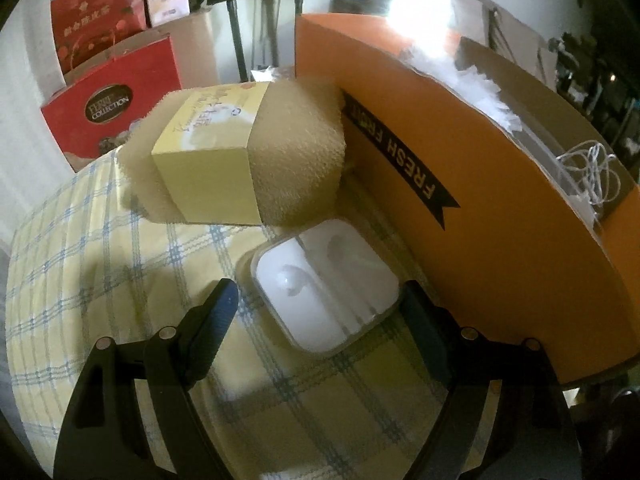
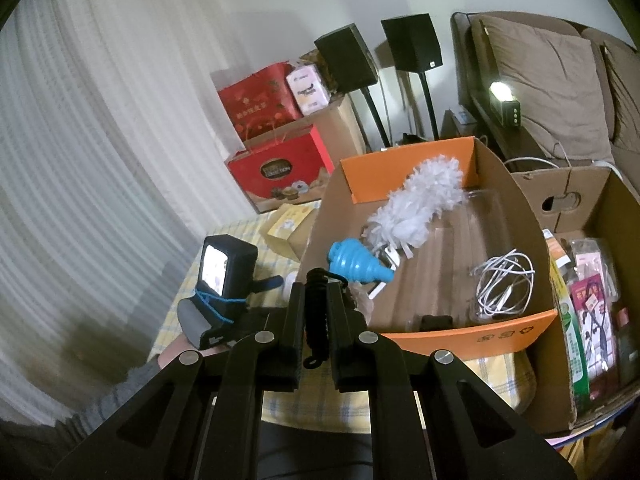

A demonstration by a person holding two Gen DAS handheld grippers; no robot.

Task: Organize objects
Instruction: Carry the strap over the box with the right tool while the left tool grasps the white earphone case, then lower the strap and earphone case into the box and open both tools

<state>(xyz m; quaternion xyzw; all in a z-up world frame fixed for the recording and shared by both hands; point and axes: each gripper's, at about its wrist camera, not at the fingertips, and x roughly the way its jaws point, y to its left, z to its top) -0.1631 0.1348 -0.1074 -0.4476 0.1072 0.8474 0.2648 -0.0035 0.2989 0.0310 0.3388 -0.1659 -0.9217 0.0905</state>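
My left claw (image 1: pixel 316 300) stands wide and holds nothing, and the small white rounded earbud case in its clear plastic shell (image 1: pixel 326 286) lies flat on the yellow plaid-clothed surface (image 1: pixel 100 248) directly ahead of it, between the two fingers. The left finger (image 1: pixel 218 312) stands apart from the case; the right finger (image 1: pixel 420 312) sits at the case's corner, though the blur keeps me from saying whether it touches. The case's longer side runs along my line of sight, slanting a little left, so the fingers already bracket its short width. I judge this claw only needs to ease forward slightly and close. Just to the right of the case rises the outer wall of the orange cardboard box marked FRESH FRUIT (image 1: pixel 460 152), which leaves the right finger little room. Beyond the case, toward the far edge of the surface, sits one tan sponge block in a pale yellow paper sleeve (image 1: pixel 240 152).

My right claw (image 2: pixel 316 312) is pinched narrow on a black cord-like item (image 2: pixel 318 320) and hovers near the orange box's near corner, so the left is plainly the one nearer the case.

Counting inside the box: one white fluffy duster (image 2: pixel 416 204), one blue ribbed funnel (image 2: pixel 356 264), one coil of white cable (image 2: pixel 502 284). On the surface: one case, one sponge block.
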